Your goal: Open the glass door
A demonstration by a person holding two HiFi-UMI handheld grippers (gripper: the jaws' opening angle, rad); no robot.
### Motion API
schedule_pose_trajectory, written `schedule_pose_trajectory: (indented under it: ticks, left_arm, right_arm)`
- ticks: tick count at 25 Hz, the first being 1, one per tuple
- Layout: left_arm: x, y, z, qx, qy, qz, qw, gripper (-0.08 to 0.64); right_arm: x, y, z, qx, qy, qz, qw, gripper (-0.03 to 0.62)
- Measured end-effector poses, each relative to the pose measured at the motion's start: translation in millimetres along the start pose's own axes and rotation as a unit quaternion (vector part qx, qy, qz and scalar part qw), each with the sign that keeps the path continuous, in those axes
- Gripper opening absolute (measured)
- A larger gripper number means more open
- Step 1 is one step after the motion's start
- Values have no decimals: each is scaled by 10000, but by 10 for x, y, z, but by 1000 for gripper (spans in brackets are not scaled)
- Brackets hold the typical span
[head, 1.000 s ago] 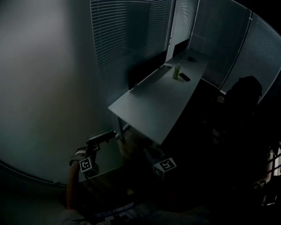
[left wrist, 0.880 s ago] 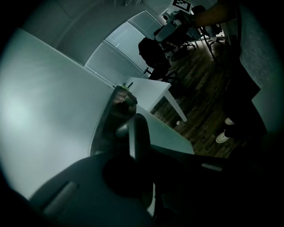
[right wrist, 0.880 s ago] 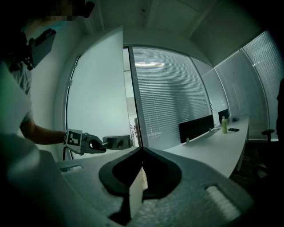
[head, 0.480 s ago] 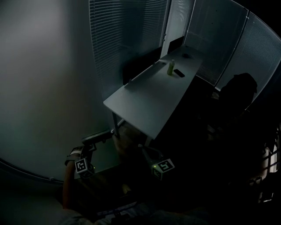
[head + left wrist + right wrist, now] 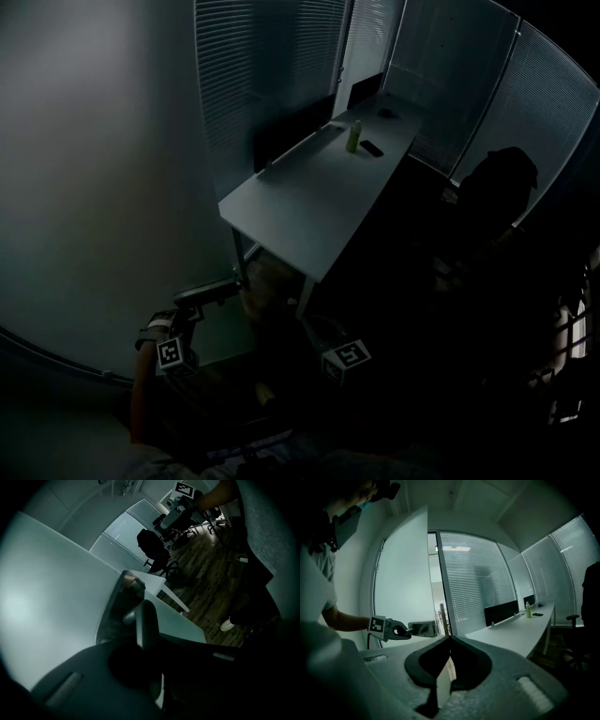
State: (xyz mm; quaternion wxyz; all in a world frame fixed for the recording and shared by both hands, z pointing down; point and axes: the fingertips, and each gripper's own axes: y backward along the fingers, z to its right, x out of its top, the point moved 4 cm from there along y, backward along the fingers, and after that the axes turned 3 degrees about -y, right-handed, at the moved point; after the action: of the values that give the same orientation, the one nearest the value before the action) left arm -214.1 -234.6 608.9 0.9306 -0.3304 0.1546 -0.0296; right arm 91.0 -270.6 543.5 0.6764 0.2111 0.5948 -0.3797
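The frosted glass door (image 5: 401, 573) stands partly swung open, and it also fills the left of the left gripper view as a pale surface (image 5: 47, 597). On its edge sits a grey door handle (image 5: 423, 629) (image 5: 127, 585). My left gripper (image 5: 405, 631) (image 5: 202, 302) (image 5: 144, 616) is shut on that handle, with the hand and marker cube behind it. My right gripper (image 5: 450, 639) (image 5: 323, 342) hangs low and apart from the door. It is shut and holds nothing.
A long white desk (image 5: 309, 187) runs along the blinds wall (image 5: 272, 66), carrying a green bottle (image 5: 353, 136) and a dark phone (image 5: 372, 148). A black office chair (image 5: 492, 187) stands to its right. Dark wood floor (image 5: 211, 569) lies beyond the door.
My left gripper, still on the handle, has slid a little left in the head view. The right gripper has drifted slightly left too. The desk sits higher in the picture.
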Motion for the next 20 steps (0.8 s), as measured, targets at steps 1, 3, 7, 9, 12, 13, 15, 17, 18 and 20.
schedule_pose_trajectory:
  ticks: [1,3,7,9,12,13,15,17,18,20]
  left_arm:
    - [17,34,39,-6,-17,27,10000,8]
    - [33,99,104,-4,-44,55,10000,8]
    - [92,195,250,1,-104,128,9999,11]
    - [103,283,334,3,-173,164,9997,11]
    - [147,397,433,50,-260,218,9994,9]
    - [166,433,469,55,-280,230,9993,9]
    - [198,511,548,45,-317,255,9992,9]
    - [224,585,628,23,-343,292,9990,9]
    - [233,623,668,15,-362,304,9989,11]
    - [246,700,749,1,-411,308,9987,12]
  right_arm:
    - [-14,59,-38,-8,1,5,10000,-3]
    - [-51,167,-100,-31,-10,12,10000,-3]
    - [-180,384,-160,-117,-33,-51,9999,-3]
    - [-222,497,-225,-149,-17,-55,9999,-3]
    - [-240,658,-288,-200,-6,11,9998,-3]
    - [-245,715,-308,-210,-9,28,9998,-3]
    - [-269,831,-361,-226,-4,45,9997,-3]
    - [-306,935,-418,-259,4,57,9996,-3]
    - [-325,986,-448,-276,8,64,9996,-3]
    - [-356,1095,-516,-292,11,94,9995,-3]
